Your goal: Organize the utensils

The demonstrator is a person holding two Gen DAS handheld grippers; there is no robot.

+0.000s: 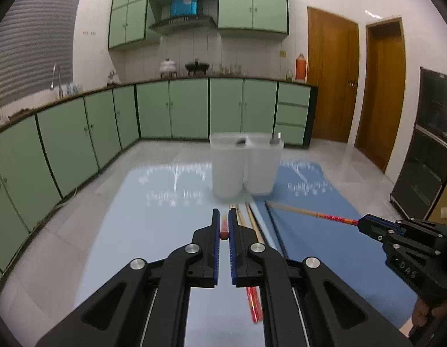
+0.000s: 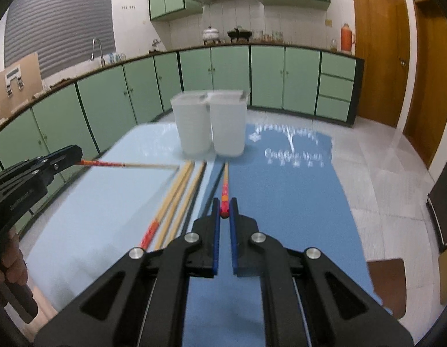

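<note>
Loose chopsticks (image 2: 177, 193) before twin containers (image 2: 209, 127) — on mats (image 2: 281, 202).

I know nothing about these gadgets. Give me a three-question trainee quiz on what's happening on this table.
1. True or false: each gripper, left gripper and right gripper, has its jaws shut on a chopstick.
2. What colour is the gripped end of the right gripper's chopstick?
3. Where do the two white containers stand? A) behind the loose chopsticks B) on the floor C) on the kitchen counter

Key: 1 true; 2 red; 3 A.
</note>
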